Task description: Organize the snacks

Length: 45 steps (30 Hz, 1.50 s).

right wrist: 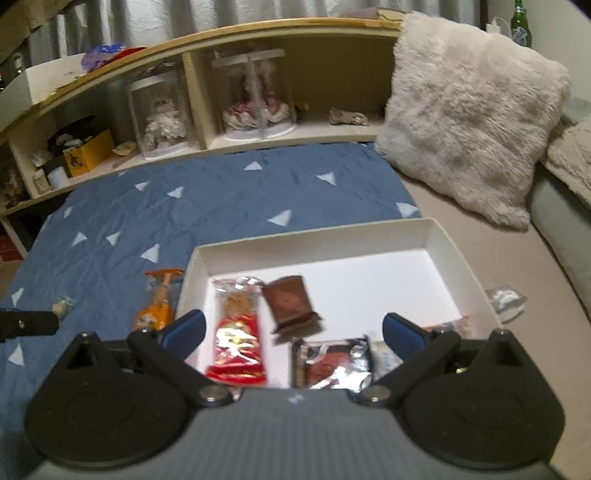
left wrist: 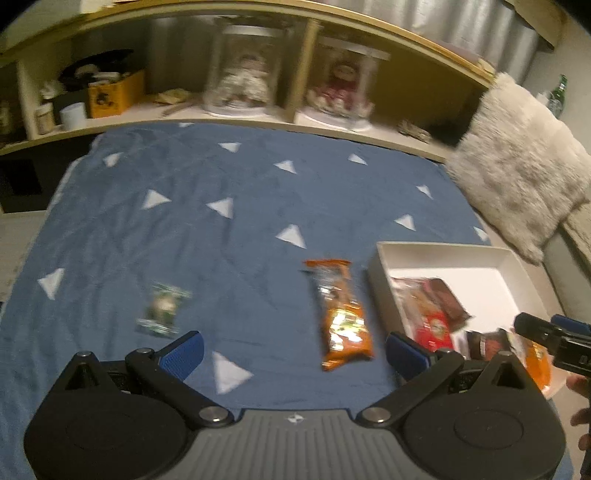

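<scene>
While both my tongs, left tongs (left wrist: 293, 349) and right tongs (right wrist: 293, 328), gape empty, the orange snack (left wrist: 341, 317) lies lower centre on the bed beside the white box (left wrist: 380, 275); grabbing crooked could crush it.

A bed is covered by a blue quilted bedspread scattered with white triangles (left wrist: 221, 229), and beside it a plain beige sheet (right wrist: 480, 236) is left bare. Along the far edge a low wooden shelf unit with a pale yellow top board (right wrist: 258, 31) is set. In its compartments two clear plastic display cases holding dolls (right wrist: 255, 96) are kept, along with a yellow cardboard box (right wrist: 88, 151) and a small white cup (right wrist: 59, 176). A shaggy cream cushion (right wrist: 469, 118) is propped at the right. Grey pleated curtains (right wrist: 184, 14) are hung behind, and a green glass bottle (right wrist: 520, 24) is stood in the corner. The light is dim.
</scene>
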Tool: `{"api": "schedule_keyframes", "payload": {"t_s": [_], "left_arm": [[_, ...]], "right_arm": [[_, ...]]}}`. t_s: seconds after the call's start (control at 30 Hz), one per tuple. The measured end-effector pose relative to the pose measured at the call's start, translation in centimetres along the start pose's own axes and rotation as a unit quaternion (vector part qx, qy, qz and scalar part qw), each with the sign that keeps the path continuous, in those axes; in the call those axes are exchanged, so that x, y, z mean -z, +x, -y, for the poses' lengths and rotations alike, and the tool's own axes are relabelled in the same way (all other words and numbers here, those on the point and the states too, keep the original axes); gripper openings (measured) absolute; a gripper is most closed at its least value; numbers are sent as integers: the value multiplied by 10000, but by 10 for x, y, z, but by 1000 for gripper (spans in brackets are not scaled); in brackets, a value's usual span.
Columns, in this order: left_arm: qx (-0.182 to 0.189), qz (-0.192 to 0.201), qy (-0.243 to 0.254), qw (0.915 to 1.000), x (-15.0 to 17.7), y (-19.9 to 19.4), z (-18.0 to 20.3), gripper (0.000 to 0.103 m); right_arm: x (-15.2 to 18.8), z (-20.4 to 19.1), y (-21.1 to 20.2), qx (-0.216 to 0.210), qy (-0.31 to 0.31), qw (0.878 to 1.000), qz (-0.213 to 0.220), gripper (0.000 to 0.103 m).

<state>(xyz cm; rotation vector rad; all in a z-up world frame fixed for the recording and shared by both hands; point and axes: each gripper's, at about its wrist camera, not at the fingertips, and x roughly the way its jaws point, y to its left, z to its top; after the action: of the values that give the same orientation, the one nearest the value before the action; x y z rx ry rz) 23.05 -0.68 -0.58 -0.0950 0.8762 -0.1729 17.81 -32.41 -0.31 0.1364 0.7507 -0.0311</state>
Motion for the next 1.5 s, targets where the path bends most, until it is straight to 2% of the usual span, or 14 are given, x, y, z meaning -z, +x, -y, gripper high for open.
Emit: {"api": "schedule_keyframes", "payload": {"t_s": [0.37, 0.47, 0.53, 0.67, 0.77, 0.83, 0.9, 0.97, 1.07, 1.3, 1.37, 1.5], "left_arm": [[-229, 256, -37, 9994, -1, -1, -53, 103], [-224, 423, -267, 9985, 3, 4, -71, 103], [-136, 383, -430, 9983, 4, 10, -82, 103], [-167, 431, -552, 9974, 3, 19, -97, 103], [-163, 654, -393, 9970, 1, 24, -100, 103], [-132, 658, -265, 9974, 0, 32, -101, 103], [-111, 656, -218, 9975, -1, 39, -101, 103], [-48, 637, -217, 9977, -1, 47, -103, 103], [17, 478, -202, 9987, -2, 61, -104, 103], [-228, 277, 449, 9983, -1, 84, -102, 103], [-215, 281, 444, 9984, -1, 88, -105, 100], [-157, 148, 320, 9993, -2, 97, -110, 84]], "right_arm": [[6, -52, 9, -637, 65, 9974, 334, 103], [11, -70, 14, -750, 55, 9962, 440, 103], [16, -83, 18, -787, 37, 9956, 513, 103], [27, -109, 33, -740, -351, 9958, 399, 103], [36, -124, 44, -686, -621, 9953, 273, 103], [38, -132, 53, -705, -694, 9950, 145, 101], [39, -137, 61, -786, -714, 9943, 91, 88], [39, -145, 69, -679, -868, 9939, 26, 78], [44, -154, 81, -646, -1161, 9911, -96, 67], [56, -173, 106, -375, -1616, 9861, -111, 65], [58, -176, 114, -215, -1704, 9851, -70, 61], [60, -179, 119, -50, -1892, 9819, 19, 37]]}}
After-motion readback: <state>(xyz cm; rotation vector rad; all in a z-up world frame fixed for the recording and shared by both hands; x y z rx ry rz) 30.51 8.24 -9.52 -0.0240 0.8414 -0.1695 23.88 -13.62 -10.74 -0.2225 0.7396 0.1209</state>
